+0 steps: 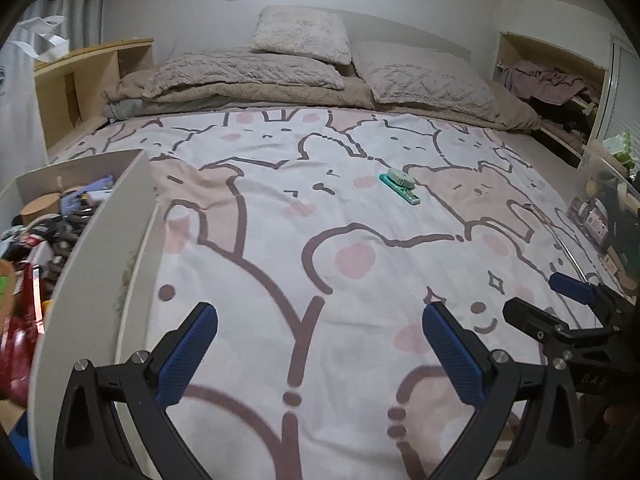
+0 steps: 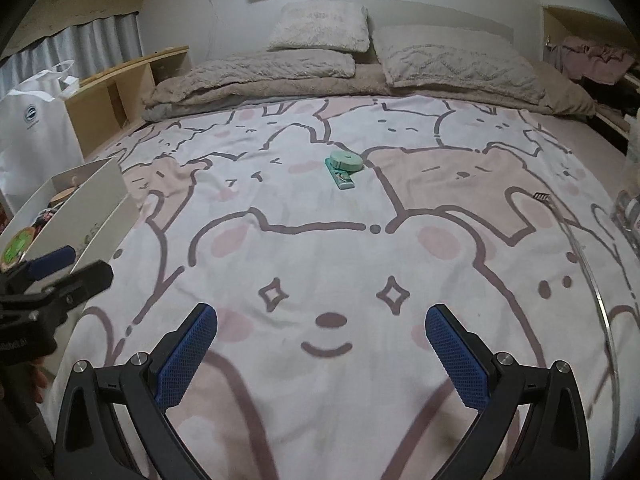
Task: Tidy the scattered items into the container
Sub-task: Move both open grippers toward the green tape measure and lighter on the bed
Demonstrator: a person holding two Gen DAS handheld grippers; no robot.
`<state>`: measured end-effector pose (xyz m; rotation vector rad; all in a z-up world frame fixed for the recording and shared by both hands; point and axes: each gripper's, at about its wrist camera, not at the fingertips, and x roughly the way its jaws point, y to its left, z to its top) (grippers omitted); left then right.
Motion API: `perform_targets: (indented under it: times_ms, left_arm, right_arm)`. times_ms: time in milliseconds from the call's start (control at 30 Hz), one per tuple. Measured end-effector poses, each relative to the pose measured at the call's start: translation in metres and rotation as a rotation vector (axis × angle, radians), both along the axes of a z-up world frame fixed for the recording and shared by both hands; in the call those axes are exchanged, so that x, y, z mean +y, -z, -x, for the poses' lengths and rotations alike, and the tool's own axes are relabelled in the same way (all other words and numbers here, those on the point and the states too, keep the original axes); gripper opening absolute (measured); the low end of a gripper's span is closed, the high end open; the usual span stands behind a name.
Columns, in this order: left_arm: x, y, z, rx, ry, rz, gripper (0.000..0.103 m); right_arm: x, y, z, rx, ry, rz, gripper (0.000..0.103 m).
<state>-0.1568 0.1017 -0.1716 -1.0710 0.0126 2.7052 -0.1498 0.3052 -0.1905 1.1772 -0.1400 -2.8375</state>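
A: Where is it lying?
B: The small mint-green round tape measure (image 2: pixel 346 161) is resting mid-bed, touching a teal packet (image 2: pixel 342 179).
A: Grippers?
B: The left gripper (image 1: pixel 320 354) and right gripper (image 2: pixel 321 354) are both gaping wide, empty. It's probably light, stiff; I'm suggesting pinching its rim.

Soft matt cloth bedspread (image 2: pixel 320 264), fluffy rough pillows (image 2: pixel 320 28), pale wooden shelf (image 2: pixel 128 80), dimpled blue rubbery gripper pads (image 2: pixel 188 360)

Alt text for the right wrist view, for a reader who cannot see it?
The open right gripper hovers empty over a cartoon-bear bedspread, facing two green items lying together mid-bed. A white box sits at the left edge beside the left gripper.
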Motion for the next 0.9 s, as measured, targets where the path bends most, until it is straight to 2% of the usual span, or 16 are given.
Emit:
perform_targets:
  times_ms: [467,600,900]
  left_arm:
    - [0.033,0.05,0.046,-0.089,0.055,-0.034,0.103]
    - [0.035,0.058,0.047,-0.101,0.058,-0.049,0.103]
    - [0.027,0.068,0.052,-0.137,0.03,-0.097,0.103]
  right_arm:
    - [0.023,0.023,0.085,-0.033,0.065,0.028,0.103]
    - [0.031,0.027,0.116,-0.064,0.074,0.046,0.103]
    - [0.028,0.022,0.188,-0.055,0.089,0.019,0.103]
